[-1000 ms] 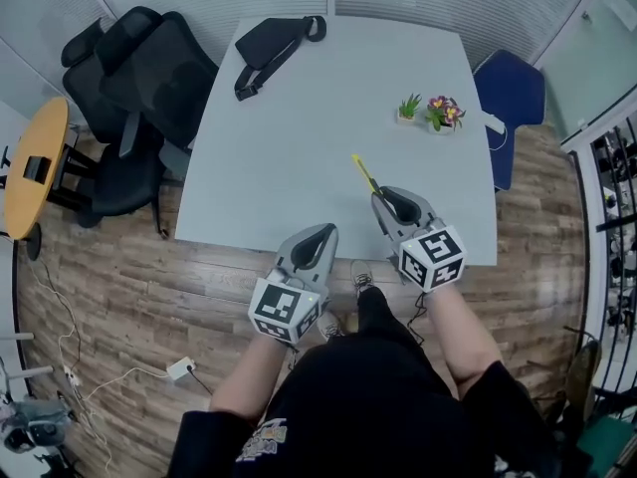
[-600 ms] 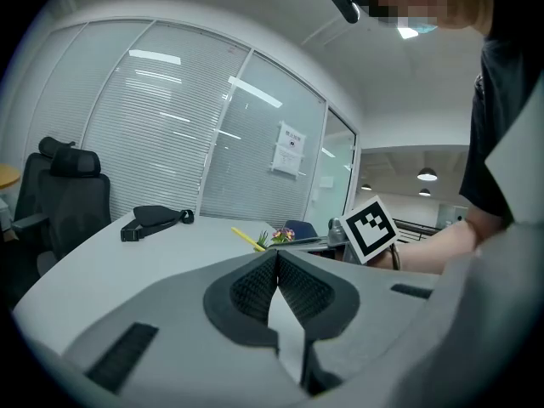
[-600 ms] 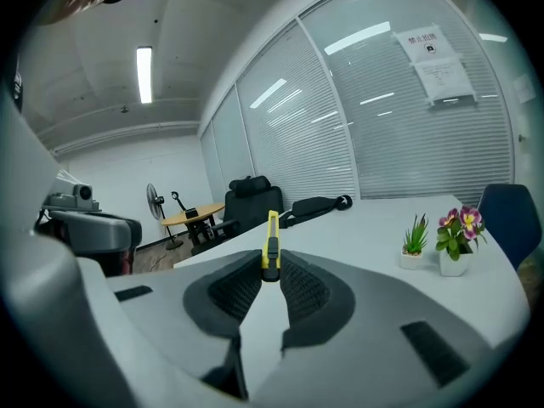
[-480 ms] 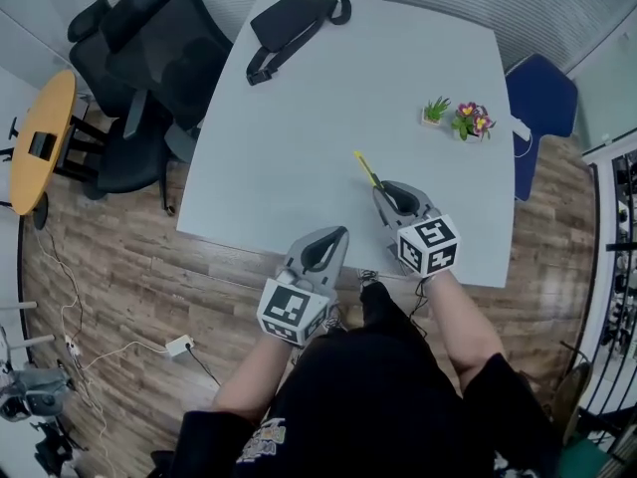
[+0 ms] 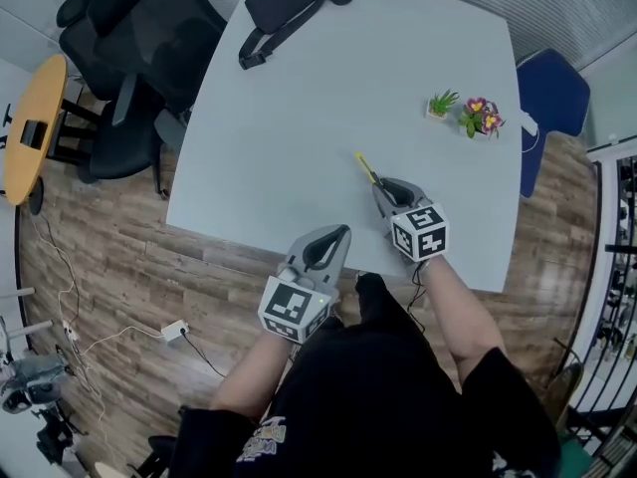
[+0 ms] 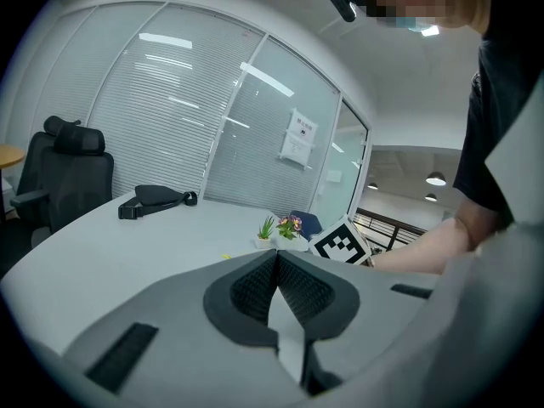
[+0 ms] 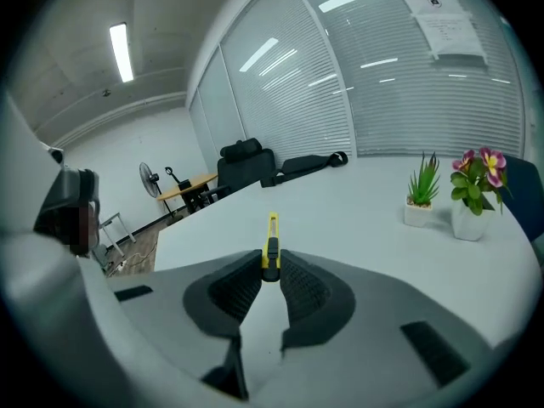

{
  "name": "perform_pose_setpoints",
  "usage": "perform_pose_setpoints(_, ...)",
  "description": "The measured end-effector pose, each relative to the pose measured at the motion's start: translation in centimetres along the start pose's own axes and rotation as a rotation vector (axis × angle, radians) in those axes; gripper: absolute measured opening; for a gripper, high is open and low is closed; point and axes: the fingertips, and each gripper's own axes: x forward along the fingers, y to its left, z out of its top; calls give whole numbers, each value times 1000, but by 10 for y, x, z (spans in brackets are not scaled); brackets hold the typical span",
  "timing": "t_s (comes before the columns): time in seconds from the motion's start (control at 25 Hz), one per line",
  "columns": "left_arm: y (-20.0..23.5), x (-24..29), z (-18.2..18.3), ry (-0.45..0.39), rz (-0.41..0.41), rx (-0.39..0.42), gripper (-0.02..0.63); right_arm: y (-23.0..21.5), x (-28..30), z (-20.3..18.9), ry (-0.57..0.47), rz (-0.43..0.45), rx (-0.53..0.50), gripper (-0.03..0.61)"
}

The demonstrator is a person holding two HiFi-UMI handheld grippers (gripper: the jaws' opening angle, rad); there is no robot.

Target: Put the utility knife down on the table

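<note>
A yellow utility knife (image 5: 366,168) with a black slider sticks out forward from my right gripper (image 5: 381,186), which is shut on its rear end above the pale table (image 5: 299,127). In the right gripper view the knife (image 7: 271,243) points away over the tabletop, pinched between the dark pads (image 7: 299,284). My left gripper (image 5: 341,231) hangs near the table's front edge, to the left of the right one; its jaws are shut on nothing, and its tips (image 6: 274,254) meet in the left gripper view.
A black waist bag (image 5: 289,3) lies at the table's far end. Two small potted plants (image 5: 466,112) stand at the right. Black office chairs (image 5: 129,58) crowd the left side, and a blue chair (image 5: 552,93) sits at the far right.
The head camera has shifted, so the table sits a little differently in view. Both grippers keep much the same pose, the knife still held in the right one.
</note>
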Motion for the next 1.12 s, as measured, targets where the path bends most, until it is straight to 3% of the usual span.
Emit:
perform_pose_setpoints(0.48,5,20,-11,35,15,-23,5,-25,32,-57,176,-1,-1,71)
perform_pose_setpoints(1.12,5,21,-23,50,33,-45,6,-30,47,-76,249,-30,-41,74)
